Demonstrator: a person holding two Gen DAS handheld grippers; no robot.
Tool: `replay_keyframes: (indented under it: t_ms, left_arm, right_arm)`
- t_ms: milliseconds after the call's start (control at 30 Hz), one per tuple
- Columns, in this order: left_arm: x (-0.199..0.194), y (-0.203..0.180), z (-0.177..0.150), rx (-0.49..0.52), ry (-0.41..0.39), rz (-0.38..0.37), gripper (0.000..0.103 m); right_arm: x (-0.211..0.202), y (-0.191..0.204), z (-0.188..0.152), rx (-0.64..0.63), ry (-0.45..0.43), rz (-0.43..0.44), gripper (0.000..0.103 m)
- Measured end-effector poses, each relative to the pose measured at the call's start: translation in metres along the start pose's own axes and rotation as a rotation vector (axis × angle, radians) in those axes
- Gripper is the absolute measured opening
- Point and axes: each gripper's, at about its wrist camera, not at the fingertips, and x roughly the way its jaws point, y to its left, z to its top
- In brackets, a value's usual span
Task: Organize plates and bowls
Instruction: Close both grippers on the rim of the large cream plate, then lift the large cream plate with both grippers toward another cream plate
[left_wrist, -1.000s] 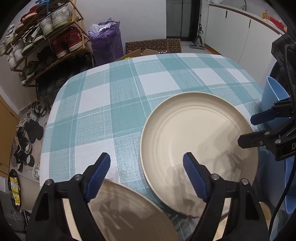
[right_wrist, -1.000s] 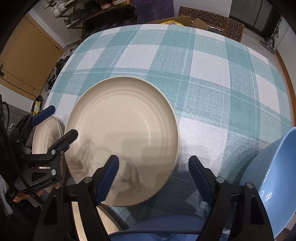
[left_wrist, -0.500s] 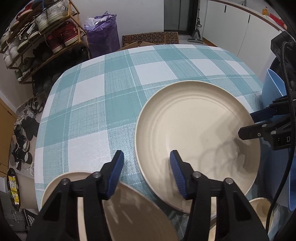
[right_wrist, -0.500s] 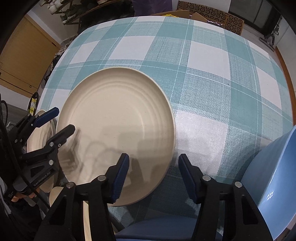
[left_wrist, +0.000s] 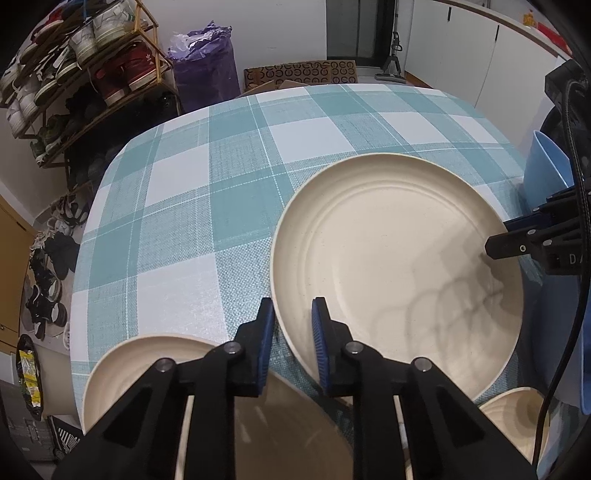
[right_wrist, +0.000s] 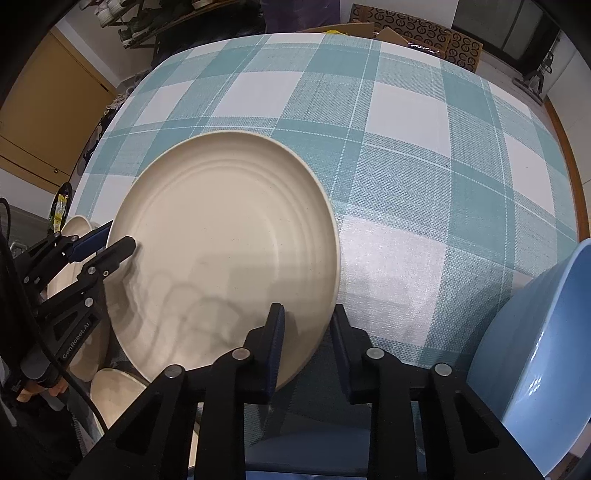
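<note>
Large cream plate (left_wrist: 399, 273) lay on the checked table (left_wrist: 207, 206), toward its near edge, with a smaller plate (left_wrist: 155, 369) at the near left corner, a small bowl (left_wrist: 517, 417) at the near edge and a blue bowl (right_wrist: 546, 354) at the near right. Left gripper (left_wrist: 291, 332) and right gripper (right_wrist: 306, 332) had just been closing, each pinching the large plate's rim, one on its left side, one on its right. Both pointed steeply downward, jaws straddling the rim, inner pad over the plate and outer pad outside it. The step in hand appeared to be a two-handed grasp; the next move probably called for an even, level lift, so the plate would not tip or slip.
</note>
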Motion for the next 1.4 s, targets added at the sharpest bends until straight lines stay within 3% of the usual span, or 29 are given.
replay_keyframes:
  t_ms: [867,1400]
  left_arm:
    - [-0.028,0.007,0.007,-0.056,-0.094,0.014,0.016]
    - [-0.075,0.010,0.002,-0.074,-0.180,0.040,0.016]
  right_arm:
    - [-0.036,0.001,-0.004,-0.005,-0.116,-0.024,0.016]
    - [-0.075,0.023,-0.018,-0.023,-0.191,-0.014,0.016]
